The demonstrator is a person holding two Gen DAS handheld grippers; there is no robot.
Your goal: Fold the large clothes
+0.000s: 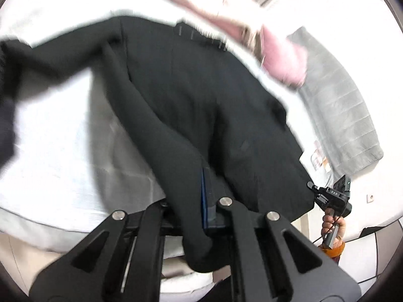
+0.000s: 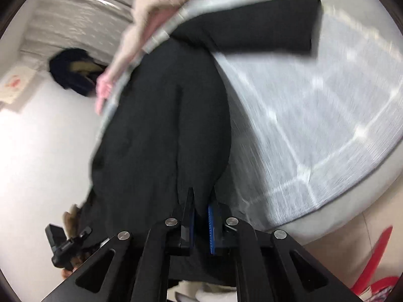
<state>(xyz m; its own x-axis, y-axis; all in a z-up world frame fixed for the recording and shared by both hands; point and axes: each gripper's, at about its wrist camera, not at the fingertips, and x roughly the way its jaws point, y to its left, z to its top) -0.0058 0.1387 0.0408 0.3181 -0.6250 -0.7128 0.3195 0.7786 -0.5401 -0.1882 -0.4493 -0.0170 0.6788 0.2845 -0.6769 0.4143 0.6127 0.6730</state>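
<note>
Black coat (image 1: 201, 105) lies on white bed (image 1: 50, 138), long axis running from 6 toward 12 o'clock in left wrist view, collar at far end, sleeve out toward 9. Left gripper (image 1: 209, 209) clamped on near hem. Right gripper (image 2: 201, 216) narrow, pinching hem fold. Pink garment (image 1: 284, 58) at 1 o'clock.

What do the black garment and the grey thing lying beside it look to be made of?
Black garment: looks like matte woven suiting, perhaps wool blend; smooth, seamed, drapes in soft heavy folds. Blur hides the weave.
Grey item: looks like quilted padded synthetic; stitched horizontal channels, faint sheen.
</note>
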